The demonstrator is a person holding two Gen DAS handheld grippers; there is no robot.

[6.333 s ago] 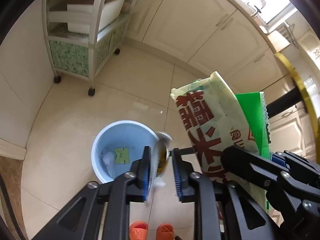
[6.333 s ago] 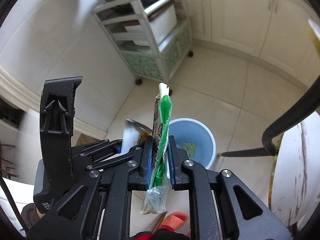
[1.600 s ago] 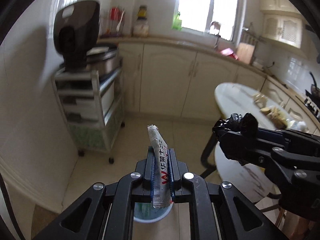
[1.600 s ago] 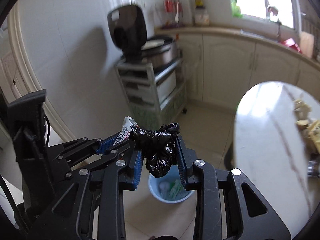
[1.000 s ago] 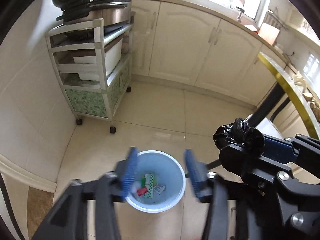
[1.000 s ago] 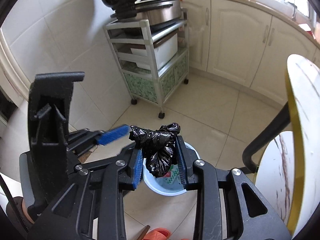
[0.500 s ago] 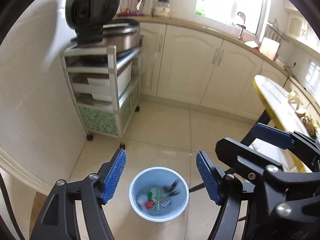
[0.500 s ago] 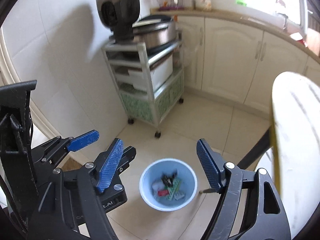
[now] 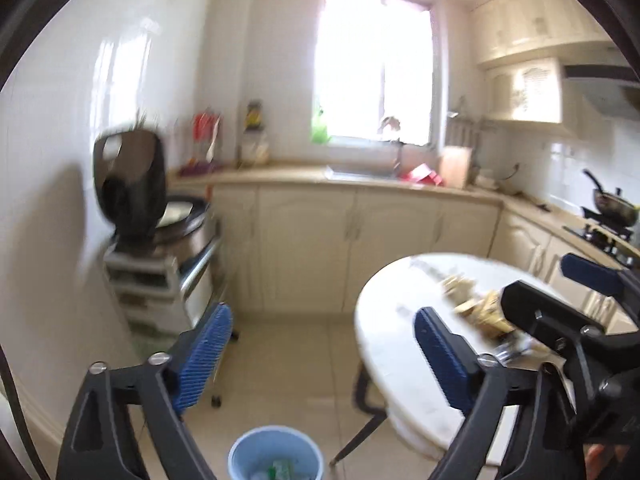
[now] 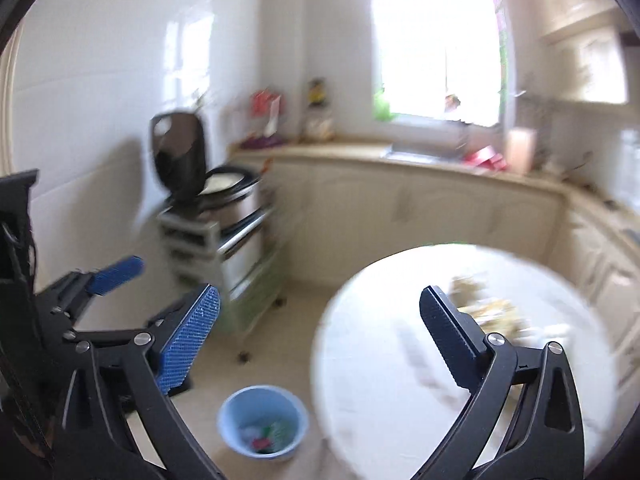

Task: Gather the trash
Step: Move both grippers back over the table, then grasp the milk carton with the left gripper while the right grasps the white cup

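A light blue bin [image 9: 276, 456] stands on the floor with wrappers in it; it also shows in the right wrist view [image 10: 262, 422]. My left gripper [image 9: 322, 356] is open and empty, held high above the bin. My right gripper [image 10: 320, 334] is open and empty, above the round white table's [image 10: 384, 364] left edge. More scraps of trash [image 9: 480, 308] lie on the table [image 9: 392, 332]; they show blurred in the right wrist view [image 10: 488, 312]. The right gripper's body [image 9: 568, 336] shows at the right of the left wrist view.
A wheeled trolley [image 9: 160, 292] with an open rice cooker [image 9: 136, 196] stands by the left wall. Cream cabinets [image 9: 352, 240] and a counter run along the back under a window. A stove with a pan [image 9: 612, 208] is at the far right.
Both grippers have risen and tilted up from the bin toward the table and window. Earlier the left let a wrapper fall into the bin and the right dropped the black bag.
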